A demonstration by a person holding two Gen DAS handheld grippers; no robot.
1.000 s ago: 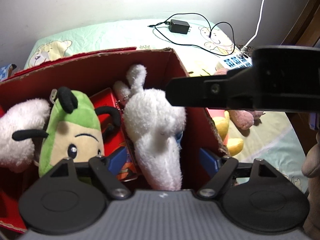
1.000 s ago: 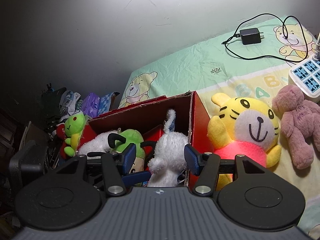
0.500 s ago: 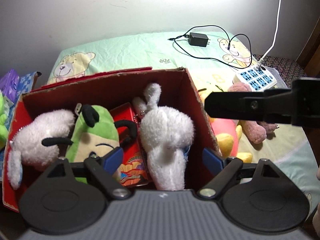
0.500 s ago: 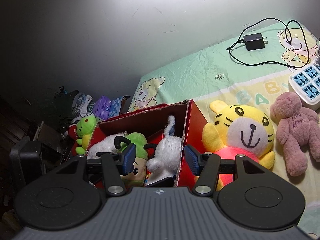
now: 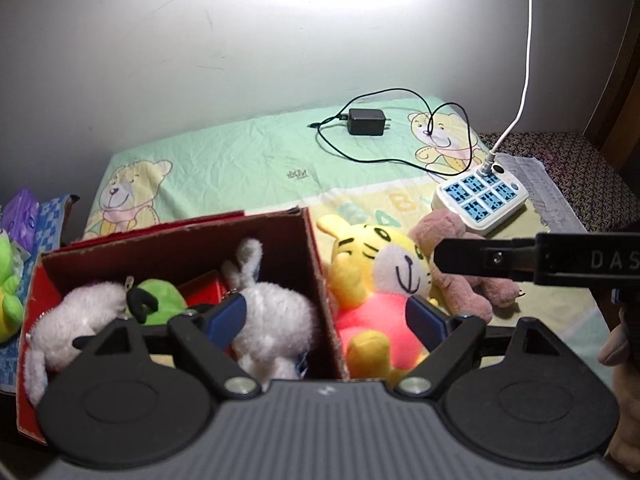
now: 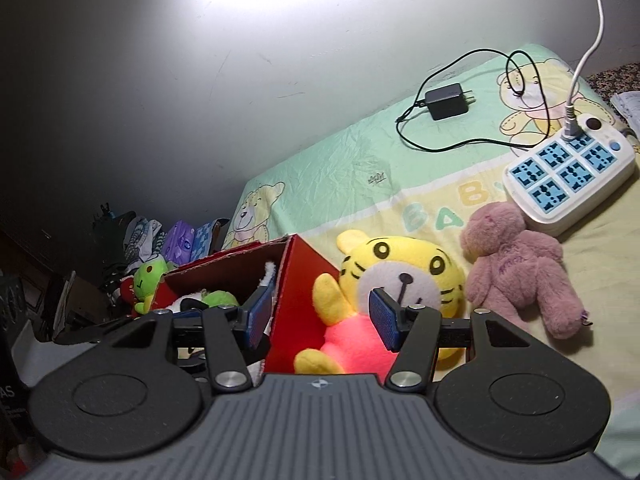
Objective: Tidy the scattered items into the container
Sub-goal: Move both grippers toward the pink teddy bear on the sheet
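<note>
Both tongs empty and spread wide: right tongs (image 6: 322, 314) hover just over the yellow tiger plush (image 6: 394, 280), left tongs (image 5: 326, 316) hang above the right wall of the red cardboard box (image 5: 320, 280). Tiger lies on the bed (image 6: 348, 168) face up, touching the box's outer wall; pink teddy (image 6: 520, 264) lies just beside it, also outside. Both look light, soft and squashy, nothing fragile, fur not slippery (likely to flop when lifted). Best hold is probably the tiger's pink belly or the neck under its head, pads sinking in; ears or arms would stretch. Box already holds 2 white plush toys (image 5: 276, 312) and a green one (image 5: 160, 306), so free room is tight and the tiger may need pushing down. Nearby clutter: white power strip (image 6: 568, 176) close behind the teddy, its white cable, a black charger (image 6: 448, 101) with looped cord further back. Box wall is the main obstacle on the lift across.
</note>
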